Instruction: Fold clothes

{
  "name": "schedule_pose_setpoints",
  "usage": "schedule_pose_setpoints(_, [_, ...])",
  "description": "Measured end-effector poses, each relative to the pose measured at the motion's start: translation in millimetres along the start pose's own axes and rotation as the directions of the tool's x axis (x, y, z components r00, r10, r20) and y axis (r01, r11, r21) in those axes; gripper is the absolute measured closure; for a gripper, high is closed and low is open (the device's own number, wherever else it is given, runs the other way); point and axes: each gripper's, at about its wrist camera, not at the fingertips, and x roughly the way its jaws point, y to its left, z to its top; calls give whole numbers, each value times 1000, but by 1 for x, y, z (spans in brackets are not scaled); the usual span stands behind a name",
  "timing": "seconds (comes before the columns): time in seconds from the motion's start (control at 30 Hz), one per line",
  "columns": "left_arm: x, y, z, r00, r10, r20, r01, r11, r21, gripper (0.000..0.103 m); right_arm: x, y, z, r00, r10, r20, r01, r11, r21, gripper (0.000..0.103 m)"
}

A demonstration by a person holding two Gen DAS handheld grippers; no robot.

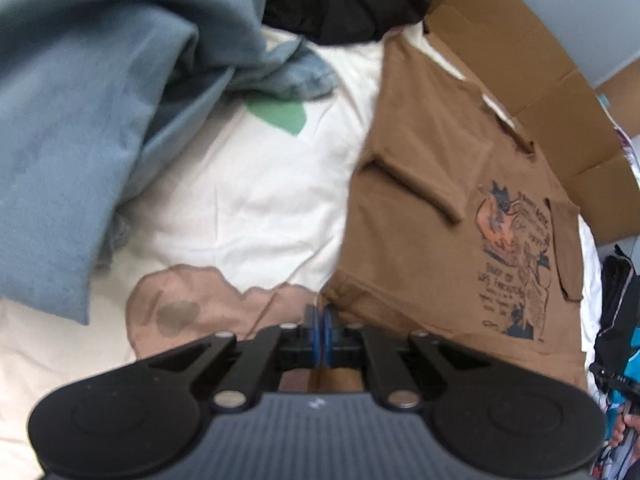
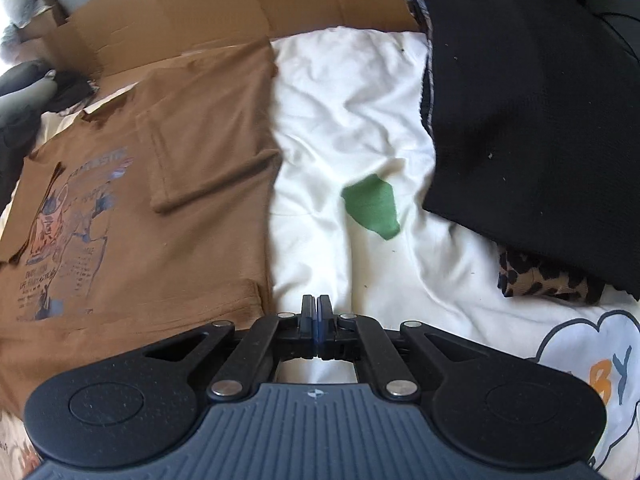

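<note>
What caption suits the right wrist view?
Closed, empty tongs above white bedding, between brown T-shirt and black garment.

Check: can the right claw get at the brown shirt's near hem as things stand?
Probably yes. The right claw is shut and empty over the white sheet, just beside the brown shirt. Nothing lies between them.

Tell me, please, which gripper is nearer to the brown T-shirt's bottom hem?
Left. The left gripper is shut right at the hem corner of the brown T-shirt. The right gripper is shut over the white sheet, just beside the shirt's edge.
</note>
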Motion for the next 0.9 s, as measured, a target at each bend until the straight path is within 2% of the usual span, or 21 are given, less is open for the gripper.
schedule_pose_setpoints(0.1, [9,-2,2,1000,21,-20,-21,1000,18,91,-6,4,2,998,58,16,-58,998,-4,102])
schedule_pose_setpoints(0.17, [9,-5,2,1000,20,-13,-19,999,44,82,-6,11,4,997,73,14,-73,997,-32,99])
schedule_pose_setpoints(0.2, [9,-6,2,1000,25,-10,-24,998,56,79,-5,16,4,997,80,9,-79,996,-51,95])
schedule_pose_setpoints(0.27, [9,-7,1,1000,28,-11,-27,997,69,67,-2,24,4,997,81,-2,-80,994,-80,81])
schedule_pose_setpoints(0.3, [10,-7,1,999,34,-13,-33,997,74,66,1,28,4,997,76,-5,-76,992,-97,70])
schedule_pose_setpoints(0.33, [12,-6,1,999,39,-14,-38,996,79,64,3,32,3,997,71,-8,-72,991,-114,65])
schedule_pose_setpoints(0.43, [16,-4,-1,999,39,-19,-37,996,87,62,8,40,1,997,73,-21,-75,987,-141,65])
schedule_pose_setpoints(0.67, [24,-1,0,999,21,-25,-19,996,84,64,24,50,-3,998,44,-33,-50,975,-216,65])
schedule_pose_setpoints(0.7, [23,-1,0,1000,19,-24,-16,996,86,65,23,50,-3,999,46,-26,-51,975,-217,69])
schedule_pose_setpoints(0.73, [23,-2,0,1000,15,-24,-13,996,92,70,22,50,-4,999,48,-19,-52,975,-217,85])
schedule_pose_setpoints(0.77, [21,-3,0,1000,13,-22,-11,995,102,78,21,50,-4,999,51,-13,-52,975,-218,93])
schedule_pose_setpoints(0.8, [20,-4,0,1000,12,-18,-10,994,112,83,19,50,-4,999,49,-10,-50,974,-221,97])
schedule_pose_setpoints(0.83, [17,-6,1,1000,13,-12,-11,992,123,93,18,50,-4,999,45,-6,-45,973,-225,98])
schedule_pose_setpoints(0.9, [10,-10,0,1000,19,7,-20,990,139,97,11,55,-3,999,30,12,-26,968,-248,98])
